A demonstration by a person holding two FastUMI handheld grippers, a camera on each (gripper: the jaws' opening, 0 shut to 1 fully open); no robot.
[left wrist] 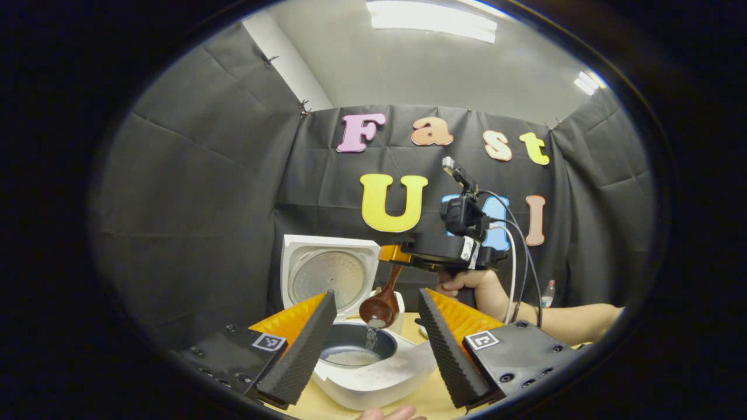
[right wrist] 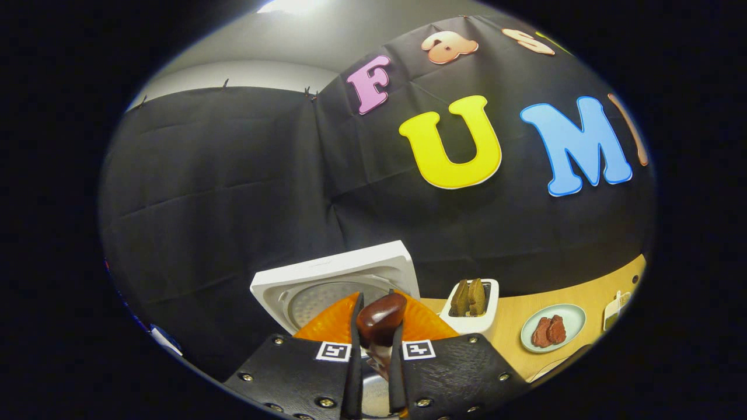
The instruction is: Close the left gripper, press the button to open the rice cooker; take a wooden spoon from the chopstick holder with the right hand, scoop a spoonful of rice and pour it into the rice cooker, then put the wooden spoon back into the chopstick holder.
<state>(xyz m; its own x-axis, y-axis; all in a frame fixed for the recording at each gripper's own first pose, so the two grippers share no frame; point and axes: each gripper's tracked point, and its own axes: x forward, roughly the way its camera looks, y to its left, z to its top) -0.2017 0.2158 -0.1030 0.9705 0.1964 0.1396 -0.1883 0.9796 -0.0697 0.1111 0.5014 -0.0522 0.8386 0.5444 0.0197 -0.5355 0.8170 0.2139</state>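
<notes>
The dark brown glossy wooden spoon (left wrist: 380, 307) hangs bowl-down over the open white rice cooker (left wrist: 373, 379), spilling a thin stream of white rice (left wrist: 371, 336) into the cooker's dark inner pot (left wrist: 357, 348), where a small heap already lies. The right gripper (left wrist: 392, 255), directly above the cooker, has both fingers clamped on the spoon's handle end (right wrist: 380, 319). The spoon looks light and rigid, but its polished handle is probably slippery, so a firm hold high on the handle suits it. The left gripper (left wrist: 373, 326) waits in front of the cooker, jaws spread wide, holding nothing. Right of the cooker's raised lid (right wrist: 335, 280) stands a white holder (right wrist: 474, 319), then a pale plate (right wrist: 575, 321).
</notes>
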